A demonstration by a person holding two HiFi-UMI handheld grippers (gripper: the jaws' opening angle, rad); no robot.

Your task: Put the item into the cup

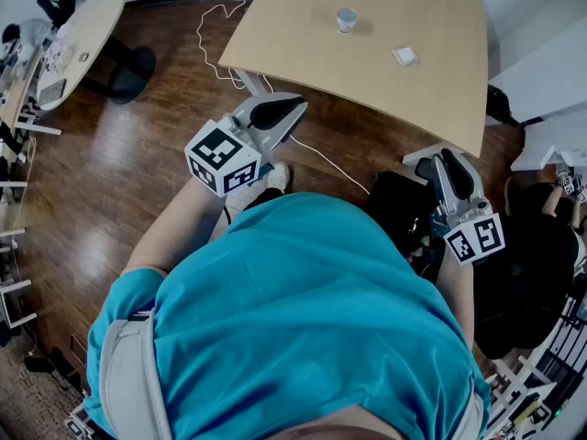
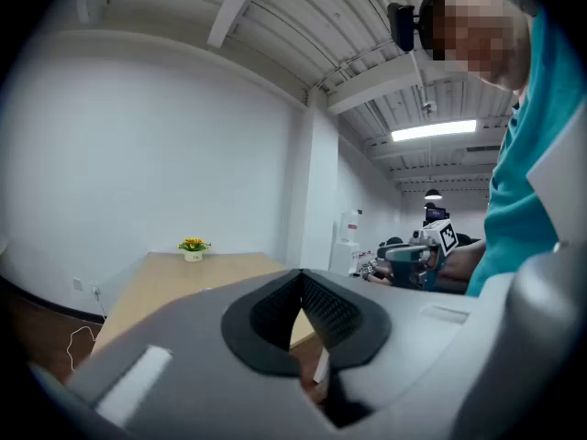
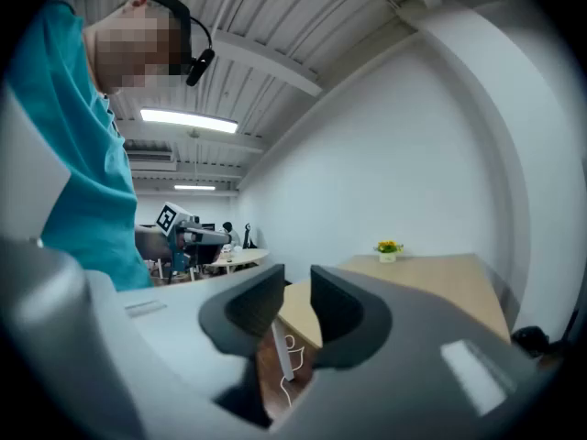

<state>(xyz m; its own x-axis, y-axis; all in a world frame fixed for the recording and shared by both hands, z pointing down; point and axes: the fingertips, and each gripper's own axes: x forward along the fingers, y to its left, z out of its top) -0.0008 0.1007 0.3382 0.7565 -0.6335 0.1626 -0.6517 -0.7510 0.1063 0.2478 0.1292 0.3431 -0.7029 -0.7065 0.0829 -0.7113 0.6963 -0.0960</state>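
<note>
A small white cup (image 1: pixel 346 18) stands near the far edge of the light wooden table (image 1: pixel 303 35). In the gripper views it shows as a little pot with yellow flowers (image 2: pixel 193 245) (image 3: pixel 388 248). A flat white square item (image 1: pixel 404 56) lies on the table to the cup's right. I hold both grippers close to my body, well short of the table. The left gripper (image 1: pixel 295 110) (image 2: pixel 300 279) is shut, its pads meeting at the tips with nothing held. The right gripper (image 1: pixel 447 158) (image 3: pixel 296 289) is open, with a narrow empty gap between its jaws.
A white cable (image 1: pixel 213 39) trails over the dark wooden floor (image 1: pixel 119 172) beside the table leg. A round table (image 1: pixel 87 27) with clutter stands at far left. A black chair (image 1: pixel 404 211) sits by my right side. Another white desk (image 1: pixel 550 76) is at the right.
</note>
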